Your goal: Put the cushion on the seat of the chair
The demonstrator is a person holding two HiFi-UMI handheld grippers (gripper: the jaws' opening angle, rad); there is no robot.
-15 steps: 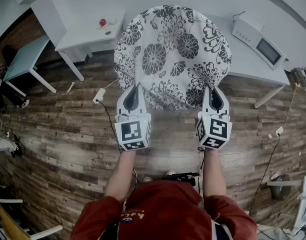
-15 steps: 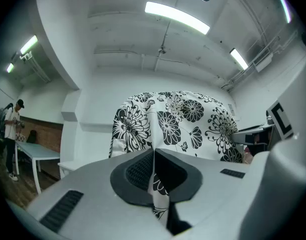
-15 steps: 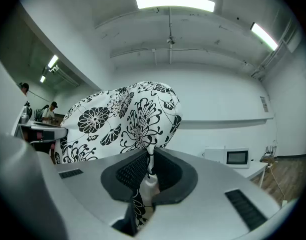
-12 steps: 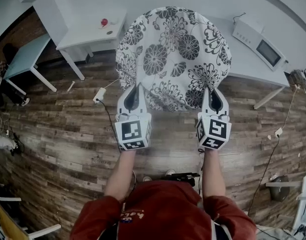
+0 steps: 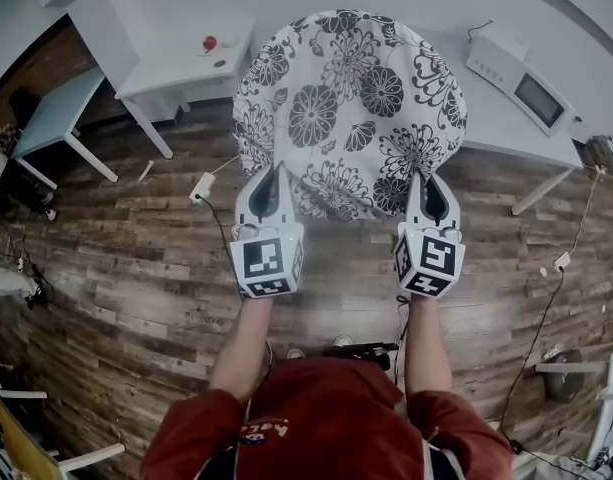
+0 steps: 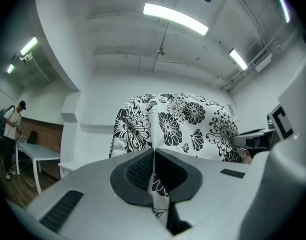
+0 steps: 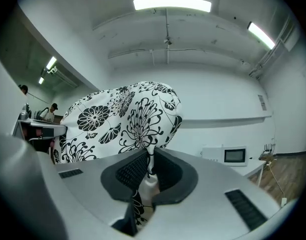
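The cushion (image 5: 351,108) hides the floor behind it at twelve o'clock, its hem vanishes inside the pinched jaws of the left gripper (image 5: 272,173) and right gripper (image 5: 424,179), the red object (image 5: 208,43) at eleven o'clock is too small to name, and the person's torso (image 5: 326,423) is cut off at six.

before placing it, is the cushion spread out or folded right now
Spread out. The cushion shows its full round floral face in the head view; the left gripper and right gripper pinch its near edge.
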